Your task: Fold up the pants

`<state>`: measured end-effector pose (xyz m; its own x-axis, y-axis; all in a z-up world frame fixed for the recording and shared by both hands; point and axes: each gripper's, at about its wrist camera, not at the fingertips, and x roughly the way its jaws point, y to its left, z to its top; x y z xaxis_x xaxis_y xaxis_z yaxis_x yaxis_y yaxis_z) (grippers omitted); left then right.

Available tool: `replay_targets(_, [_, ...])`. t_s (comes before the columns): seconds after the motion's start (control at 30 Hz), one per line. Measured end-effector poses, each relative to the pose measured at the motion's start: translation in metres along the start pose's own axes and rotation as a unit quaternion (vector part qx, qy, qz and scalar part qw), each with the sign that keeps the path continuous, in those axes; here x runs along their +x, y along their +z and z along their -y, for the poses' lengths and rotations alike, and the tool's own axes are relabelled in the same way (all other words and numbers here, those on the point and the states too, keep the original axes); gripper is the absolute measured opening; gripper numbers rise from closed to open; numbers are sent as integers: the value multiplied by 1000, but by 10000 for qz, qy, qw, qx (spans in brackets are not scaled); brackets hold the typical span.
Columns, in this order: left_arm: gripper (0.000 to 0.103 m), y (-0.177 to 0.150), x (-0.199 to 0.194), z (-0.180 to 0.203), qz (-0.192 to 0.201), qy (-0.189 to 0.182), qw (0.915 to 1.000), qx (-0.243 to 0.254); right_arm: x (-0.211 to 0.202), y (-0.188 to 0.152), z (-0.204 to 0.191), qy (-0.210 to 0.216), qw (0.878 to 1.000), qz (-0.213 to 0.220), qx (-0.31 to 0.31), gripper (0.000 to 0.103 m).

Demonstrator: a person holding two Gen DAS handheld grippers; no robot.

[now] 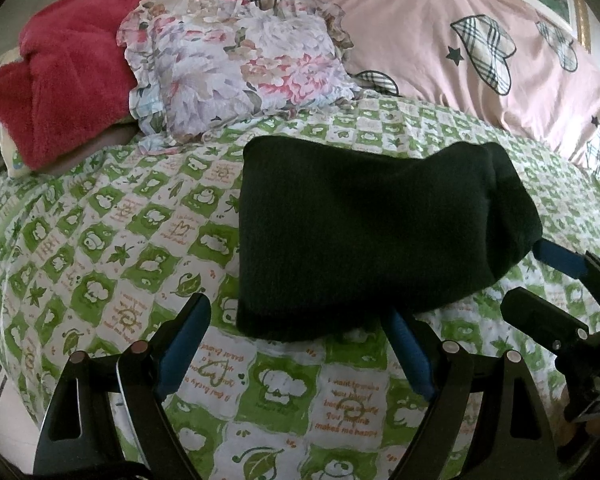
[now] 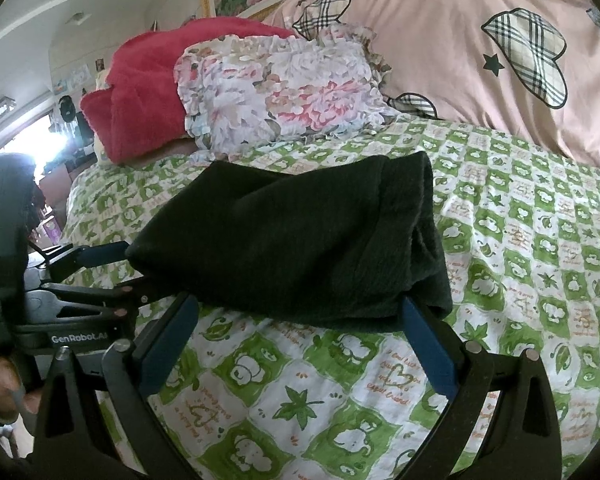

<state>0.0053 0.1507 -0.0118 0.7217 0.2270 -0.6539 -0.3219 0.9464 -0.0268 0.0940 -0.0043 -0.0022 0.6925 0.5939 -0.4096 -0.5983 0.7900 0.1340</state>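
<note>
Pants [image 1: 364, 240] sit folded mid-frame on the green sheet [image 1: 100, 240]. Both my tongs, left gripper [image 1: 300, 344] & right gripper [image 2: 300, 344], gape apart w/ nothing held. Risk: a fingertip snags the near hem, bundle flops open.

Pants [image 1: 364, 240]: matt black knit cloth; bedsheet [image 1: 100, 248]: smooth printed cotton; blanket [image 1: 60, 80]: red plush fleece; gripper pads [image 2: 428, 344]: blue matt rubber.

"GenRobot.AI" in white on the left claw [image 2: 112, 276] body. Bedsheet [image 1: 352, 408] squares carry orange script, partly legible: "makes me happy".
</note>
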Motion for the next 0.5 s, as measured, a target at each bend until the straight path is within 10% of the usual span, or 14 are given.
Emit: replay_targets(0.5, [87,14,-1,1,-6,-63,10000,-63,-9,8,11,-209,9996,120,162,100])
